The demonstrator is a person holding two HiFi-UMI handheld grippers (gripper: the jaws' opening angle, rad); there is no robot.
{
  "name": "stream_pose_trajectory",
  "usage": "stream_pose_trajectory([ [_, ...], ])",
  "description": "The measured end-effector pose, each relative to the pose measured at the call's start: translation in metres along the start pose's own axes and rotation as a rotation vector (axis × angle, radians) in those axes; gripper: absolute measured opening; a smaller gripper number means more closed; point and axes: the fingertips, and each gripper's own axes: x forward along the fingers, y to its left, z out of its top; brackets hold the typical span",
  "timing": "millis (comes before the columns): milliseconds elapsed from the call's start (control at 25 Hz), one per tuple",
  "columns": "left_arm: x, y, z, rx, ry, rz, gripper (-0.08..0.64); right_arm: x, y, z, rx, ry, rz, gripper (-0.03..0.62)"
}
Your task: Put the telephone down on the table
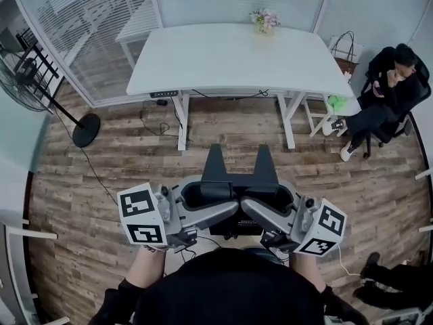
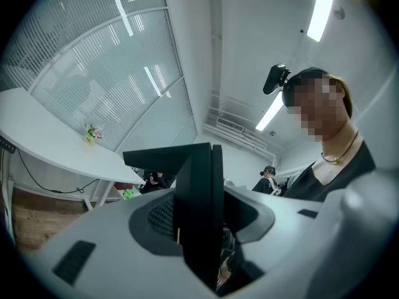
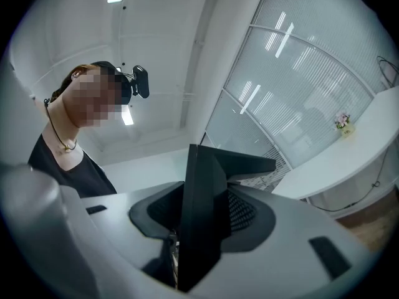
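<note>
A black telephone (image 1: pixel 236 179) hangs in the air in front of me, over the wooden floor and short of the white table (image 1: pixel 230 56). Two black prongs of it point toward the table. My left gripper (image 1: pixel 204 200) clamps its left side and my right gripper (image 1: pixel 269 200) its right side. In the left gripper view a black edge of the telephone (image 2: pixel 198 210) stands upright between the grey jaws of that gripper (image 2: pixel 201 226). The right gripper view shows the same: the telephone (image 3: pixel 202 198) sits between the jaws of the right gripper (image 3: pixel 198 226).
A small vase of flowers (image 1: pixel 264 20) stands at the table's far edge. Cables (image 1: pixel 159 117) lie under the table. A standing fan (image 1: pixel 30 80) is at the left. A person (image 1: pixel 385 87) sits on a chair at the right, near a bag (image 1: pixel 346 49).
</note>
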Motion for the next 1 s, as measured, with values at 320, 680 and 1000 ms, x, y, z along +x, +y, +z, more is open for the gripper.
stream_pose_trajectory([
  [320, 0.021, 0.04, 0.026, -0.005, -0.001, 0.006, 0.192, 0.014, -0.045, 0.022, 0.007, 0.006, 0.002, 0.184],
  [680, 0.057, 0.08, 0.05, -0.013, -0.005, 0.016, 0.192, 0.016, -0.098, 0.049, 0.02, 0.013, 0.009, 0.184],
  [1000, 0.082, 0.103, 0.059, 0.002, -0.022, 0.036, 0.192, 0.011, -0.129, 0.064, 0.016, 0.021, 0.037, 0.184],
])
